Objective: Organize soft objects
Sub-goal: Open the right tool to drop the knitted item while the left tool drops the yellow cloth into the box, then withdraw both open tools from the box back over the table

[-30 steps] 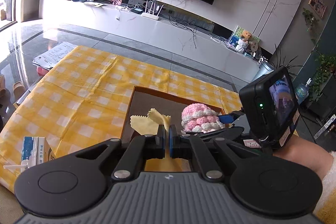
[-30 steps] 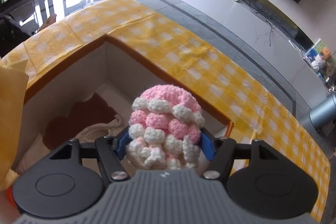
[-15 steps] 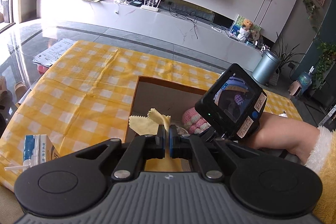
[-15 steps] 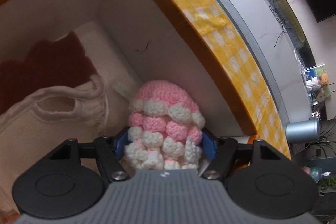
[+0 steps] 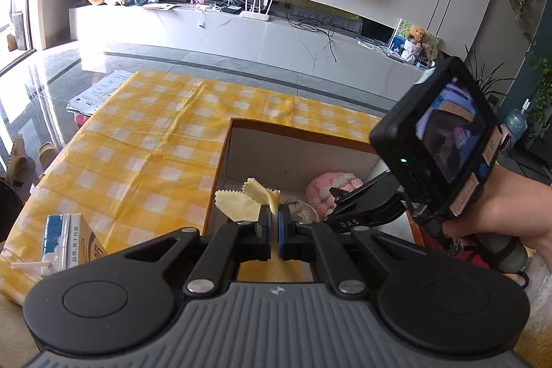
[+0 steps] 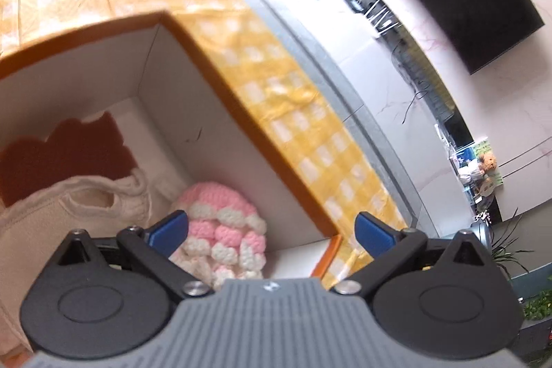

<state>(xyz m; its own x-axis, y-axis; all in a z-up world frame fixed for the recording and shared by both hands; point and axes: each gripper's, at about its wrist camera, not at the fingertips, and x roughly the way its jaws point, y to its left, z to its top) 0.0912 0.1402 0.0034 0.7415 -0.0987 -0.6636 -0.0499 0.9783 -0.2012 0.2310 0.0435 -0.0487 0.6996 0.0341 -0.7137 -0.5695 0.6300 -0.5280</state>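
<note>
An orange-rimmed cardboard box (image 5: 296, 131) stands on the yellow checked tablecloth; its rim also shows in the right wrist view (image 6: 241, 119). A pink and white crochet piece (image 6: 224, 226) lies in the box's far right corner, also seen from the left wrist (image 5: 327, 185). My right gripper (image 6: 270, 230) is open above it, no longer holding it. A cream knit item (image 6: 69, 206) and a dark red cloth (image 6: 58, 157) lie in the box. My left gripper (image 5: 275, 223) is shut on a pale yellow cloth (image 5: 246, 199) at the box's near edge.
A small blue and white carton (image 5: 65, 237) with a straw lies on the tablecloth (image 5: 138, 140) at the near left. Papers (image 5: 96, 92) lie on the glass table beyond the cloth. A TV console stands along the far wall.
My right gripper lowered the crochet piece into the box's corner, opened and let go, and has pulled back upward. My left gripper stayed shut on the yellow cloth.
</note>
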